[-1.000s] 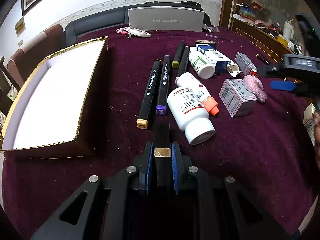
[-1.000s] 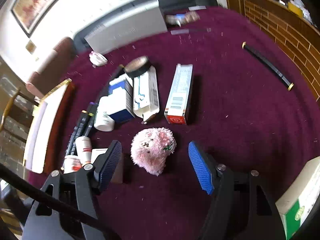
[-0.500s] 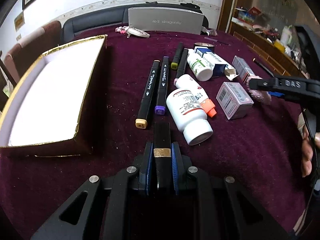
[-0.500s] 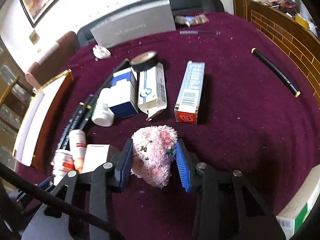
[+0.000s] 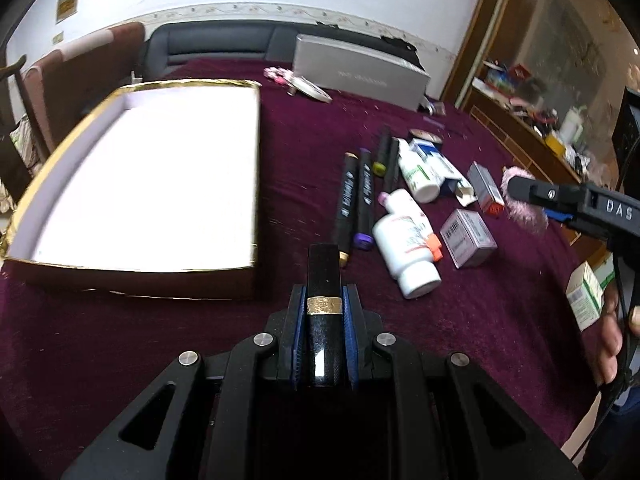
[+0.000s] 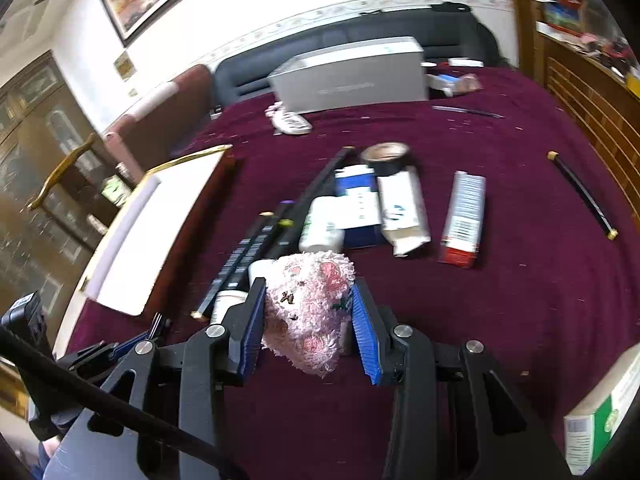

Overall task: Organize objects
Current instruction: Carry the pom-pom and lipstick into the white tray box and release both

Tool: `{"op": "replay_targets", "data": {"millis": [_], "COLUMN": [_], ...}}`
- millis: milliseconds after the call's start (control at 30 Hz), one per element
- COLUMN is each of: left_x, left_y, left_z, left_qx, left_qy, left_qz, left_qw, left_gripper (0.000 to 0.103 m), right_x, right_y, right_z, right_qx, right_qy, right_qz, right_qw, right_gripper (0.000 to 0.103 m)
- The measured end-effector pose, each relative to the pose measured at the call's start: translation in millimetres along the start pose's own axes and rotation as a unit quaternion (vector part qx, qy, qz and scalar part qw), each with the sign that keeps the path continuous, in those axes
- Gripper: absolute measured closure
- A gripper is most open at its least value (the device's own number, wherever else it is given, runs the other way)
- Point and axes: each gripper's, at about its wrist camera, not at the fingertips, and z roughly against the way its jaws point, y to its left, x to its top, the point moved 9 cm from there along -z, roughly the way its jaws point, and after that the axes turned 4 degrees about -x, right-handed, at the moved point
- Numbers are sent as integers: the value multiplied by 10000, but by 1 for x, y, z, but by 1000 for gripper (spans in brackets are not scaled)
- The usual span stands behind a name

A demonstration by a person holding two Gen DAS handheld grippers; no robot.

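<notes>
My left jaws [image 5: 324,312] are clamping a glossy black gold-banded tube [image 5: 324,280]; my right jaws [image 6: 308,312] are squeezing a fluffy pink plush toy [image 6: 308,304] above the maroon counter [image 6: 520,280].

On the table [image 5: 480,340] an open box [image 5: 140,184] lies to the left; right of it lie markers [image 5: 354,200] side by side, then bottles [image 5: 408,240] and small cartons [image 5: 468,236]. Behind them, at the far edge, stands a long case [image 5: 360,70]
</notes>
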Motion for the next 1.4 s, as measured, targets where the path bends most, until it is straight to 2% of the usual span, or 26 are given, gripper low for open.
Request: {"op": "replay_targets", "data": {"millis": [267,567,767,933,1000,1167,1400], "left_x": [26,71,106,135,142,150,152], "left_y": [50,131,164,197,211,233,248], "left_z": [43,58,30,2,-15,-42,-57], "left_qx": [238,654,593,780,826,1055,1021], "left_qy": [-472,-407,-177,-48,158,365,361], "left_qz": [192,291,333,396,337,329,528], "left_qw": [9984,9966,9975,9962,9959,9932,9927], "left_gripper": [88,88,88,88,88,88,88], "right_x": [3,29,64,87,97,116,123], "right_y": [73,167,213,243,254,269,291], "right_z": [-17,-53,-105,-152,-175,-229,-276], "right_qx": [566,1031,1100,1029,1065,1091,987], "right_qy": [289,640,926,1071,1144,1398,1563], "right_qz": [506,996,953,930,864,560,528], "right_qw": [9967,9876,9850,9845,9839,9826,9813], "right_gripper": [64,64,64,64,63,63,63]}}
